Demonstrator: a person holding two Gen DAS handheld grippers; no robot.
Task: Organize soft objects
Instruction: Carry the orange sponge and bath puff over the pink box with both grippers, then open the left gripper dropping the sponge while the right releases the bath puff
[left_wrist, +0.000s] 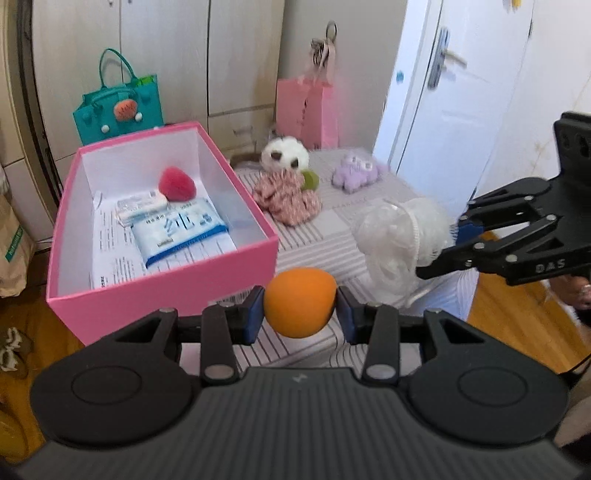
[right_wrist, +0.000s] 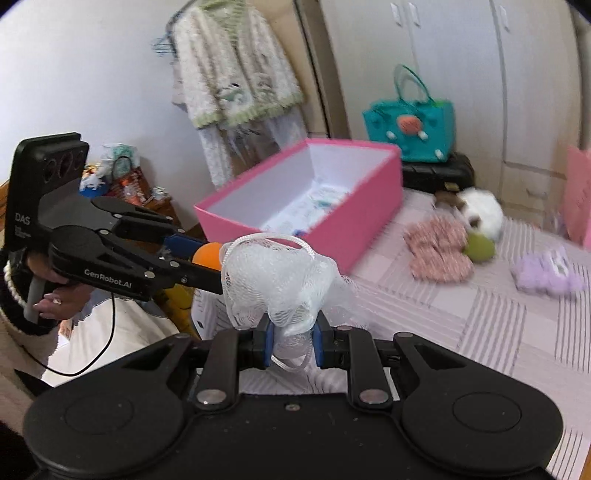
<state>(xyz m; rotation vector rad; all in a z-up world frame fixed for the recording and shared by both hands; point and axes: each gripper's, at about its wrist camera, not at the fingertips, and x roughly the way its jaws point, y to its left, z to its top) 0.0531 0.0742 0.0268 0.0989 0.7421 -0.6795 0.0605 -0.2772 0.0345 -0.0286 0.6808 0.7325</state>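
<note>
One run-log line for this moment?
left gripper: shut on orange ball | right gripper: shut on white mesh pouf | pink box: open

The left gripper (left_wrist: 300, 308) is held tilted downward, its blue pads (left_wrist: 254, 314) pressed against both sides of an orange ball (left_wrist: 300, 302). The right gripper (right_wrist: 293, 341) is likewise angled down, its jaws drawn close together on a white mesh puff (right_wrist: 275, 280), which is bunched between them. A hand (right_wrist: 55, 291) is seen wrapped round the left gripper's handle, with a cuffed sleeve (right_wrist: 14, 295) at the wrist
</note>
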